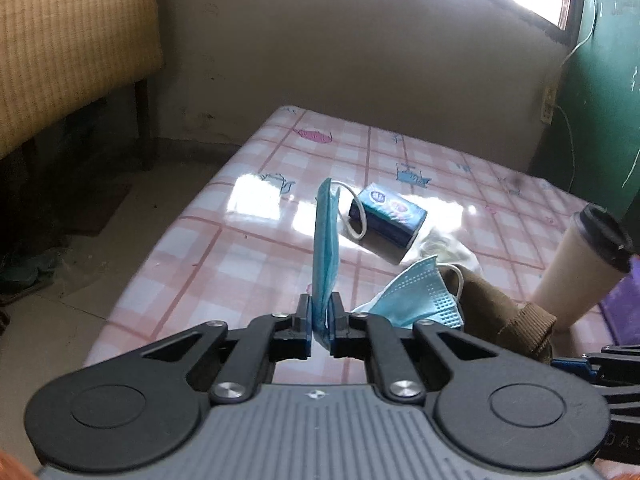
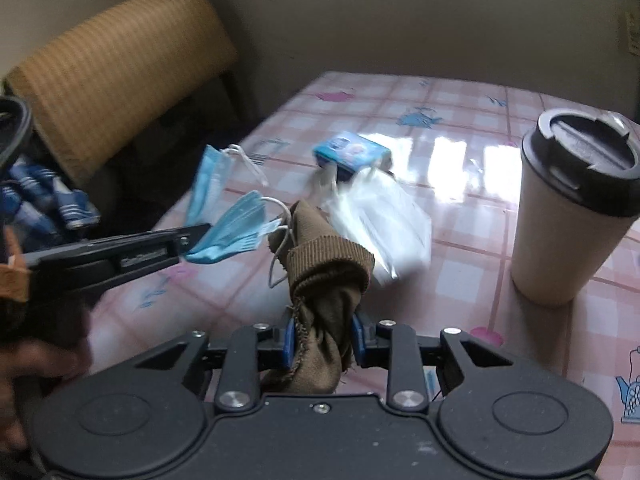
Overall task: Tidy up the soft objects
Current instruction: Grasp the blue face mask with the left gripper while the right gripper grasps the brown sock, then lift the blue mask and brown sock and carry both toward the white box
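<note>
My left gripper (image 1: 320, 320) is shut on the lower edge of a blue face mask (image 1: 326, 248), which stands up from the jaws with its white ear loop at the top. A second blue mask (image 1: 420, 296) sits just right of the jaws; whether it is caught too I cannot tell. In the right wrist view the left gripper (image 2: 198, 238) comes in from the left with both masks (image 2: 210, 184) (image 2: 236, 232) at its tip. My right gripper (image 2: 324, 340) is shut on a brown ribbed sock (image 2: 332, 268), seen too from the left wrist (image 1: 500, 316).
A blue tissue pack (image 1: 386, 214) and a whitish crumpled thing (image 2: 384, 220) lie mid-table on the pink checked cloth (image 1: 240, 248). A lidded paper cup (image 2: 572, 216) stands at the right. A tan upholstered seat (image 1: 72, 48) is beyond the table's left edge.
</note>
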`<move>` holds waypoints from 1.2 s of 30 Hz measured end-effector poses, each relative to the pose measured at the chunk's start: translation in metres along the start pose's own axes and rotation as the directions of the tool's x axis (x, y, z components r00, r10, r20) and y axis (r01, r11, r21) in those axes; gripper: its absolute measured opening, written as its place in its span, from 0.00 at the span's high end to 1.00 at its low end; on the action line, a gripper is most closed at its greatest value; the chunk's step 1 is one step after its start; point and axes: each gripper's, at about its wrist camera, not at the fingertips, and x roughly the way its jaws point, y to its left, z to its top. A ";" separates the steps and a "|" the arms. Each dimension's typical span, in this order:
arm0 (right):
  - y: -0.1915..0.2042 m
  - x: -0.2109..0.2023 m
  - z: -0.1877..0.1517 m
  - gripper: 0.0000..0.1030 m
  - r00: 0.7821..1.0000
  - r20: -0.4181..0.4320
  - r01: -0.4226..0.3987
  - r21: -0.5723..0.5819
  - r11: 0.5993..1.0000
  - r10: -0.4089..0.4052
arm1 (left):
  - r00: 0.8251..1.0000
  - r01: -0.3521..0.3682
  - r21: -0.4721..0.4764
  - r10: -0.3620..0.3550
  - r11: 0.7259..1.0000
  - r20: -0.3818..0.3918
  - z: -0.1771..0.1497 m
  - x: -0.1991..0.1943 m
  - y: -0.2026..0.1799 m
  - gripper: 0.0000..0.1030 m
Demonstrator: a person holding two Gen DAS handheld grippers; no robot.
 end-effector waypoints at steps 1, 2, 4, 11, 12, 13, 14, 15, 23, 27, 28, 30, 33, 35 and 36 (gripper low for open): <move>0.003 -0.007 0.001 0.67 1.000 0.015 -0.002 -0.008 1.000 0.002 | 1.000 -0.001 -0.002 0.001 1.000 0.008 0.001 -0.008 -0.002 0.90; 0.004 -0.013 0.003 0.67 0.999 0.033 -0.005 -0.011 1.000 0.005 | 1.000 -0.001 -0.002 0.001 1.000 0.013 0.002 -0.011 -0.003 0.90; 0.006 -0.024 0.009 0.67 0.998 0.068 -0.008 -0.003 1.000 0.009 | 1.000 -0.001 0.001 0.001 1.000 0.026 0.004 -0.024 -0.007 0.90; 0.001 -0.053 0.033 0.67 0.985 0.149 0.078 0.050 0.996 -0.085 | 0.999 -0.005 -0.010 0.006 1.000 0.048 0.029 -0.040 -0.024 0.90; 0.001 -0.054 0.037 0.67 0.983 0.150 0.096 0.045 0.994 -0.102 | 0.999 -0.009 -0.003 0.009 1.000 0.049 0.033 -0.040 -0.029 0.90; 0.000 -0.056 0.041 0.67 0.981 0.153 0.112 0.046 0.993 -0.118 | 0.999 -0.014 0.004 0.014 1.000 0.051 0.038 -0.040 -0.034 0.90; -0.001 -0.057 0.045 0.67 0.979 0.152 0.126 0.055 0.991 -0.133 | 0.999 -0.014 0.005 0.013 1.000 0.053 0.042 -0.039 -0.038 0.90; -0.003 -0.058 0.049 0.67 0.979 0.149 0.133 0.065 0.989 -0.141 | 0.999 -0.009 0.004 0.009 1.000 0.051 0.045 -0.038 -0.042 0.90; -0.012 -0.067 0.073 0.67 0.960 0.170 0.209 0.091 0.974 -0.222 | 0.999 -0.023 0.018 0.022 1.000 0.036 0.073 -0.028 -0.071 0.90; -0.018 -0.074 0.079 0.67 0.956 0.184 0.210 0.107 0.972 -0.227 | 0.999 -0.017 0.019 0.017 1.000 0.039 0.080 -0.028 -0.079 0.90; -0.020 -0.078 0.079 0.67 0.956 0.189 0.208 0.106 0.972 -0.225 | 0.999 -0.005 0.017 0.004 1.000 0.035 0.081 -0.028 -0.080 0.90; -0.024 -0.083 0.080 0.67 0.956 0.191 0.203 0.111 0.973 -0.222 | 0.999 0.002 0.022 -0.003 1.000 0.041 0.084 -0.029 -0.084 0.90; -0.032 -0.091 0.081 0.67 0.952 0.200 0.215 0.112 0.970 -0.234 | 0.999 0.010 0.032 -0.011 0.999 0.049 0.090 -0.031 -0.091 0.90; -0.037 -0.097 0.081 0.67 0.949 0.204 0.219 0.120 0.968 -0.240 | 0.999 0.017 0.035 -0.019 0.999 0.051 0.092 -0.031 -0.094 0.90; -0.038 -0.100 0.081 0.67 0.948 0.206 0.220 0.124 0.968 -0.242 | 0.998 0.023 0.035 -0.024 0.999 0.049 0.093 -0.031 -0.096 0.90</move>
